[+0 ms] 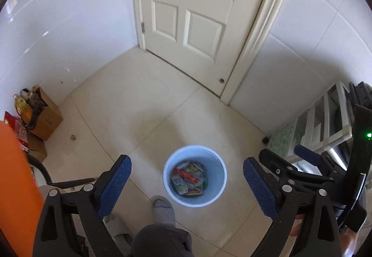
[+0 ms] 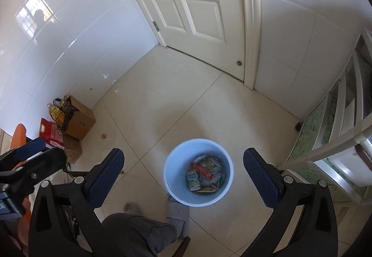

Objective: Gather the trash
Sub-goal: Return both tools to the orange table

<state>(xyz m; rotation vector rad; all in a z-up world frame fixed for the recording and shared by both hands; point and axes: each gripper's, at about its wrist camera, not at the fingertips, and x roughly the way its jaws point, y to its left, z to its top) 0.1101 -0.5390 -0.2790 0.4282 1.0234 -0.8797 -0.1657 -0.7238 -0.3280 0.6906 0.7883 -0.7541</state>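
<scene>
Both your left tongs [image 1: 187,183] and right tongs [image 2: 183,176] hang released and empty above the round pale-blue plastic bin [image 1: 194,201] of wrappers on the floor; stay centred over its mouth so nothing misses.

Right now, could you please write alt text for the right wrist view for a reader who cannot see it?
Seen from above, the right gripper, jaws wide open and empty, frames a pale blue bin of wrappers on a cream tiled floor. A white door stands beyond, cardboard boxes left, the person's grey slippers below.
</scene>
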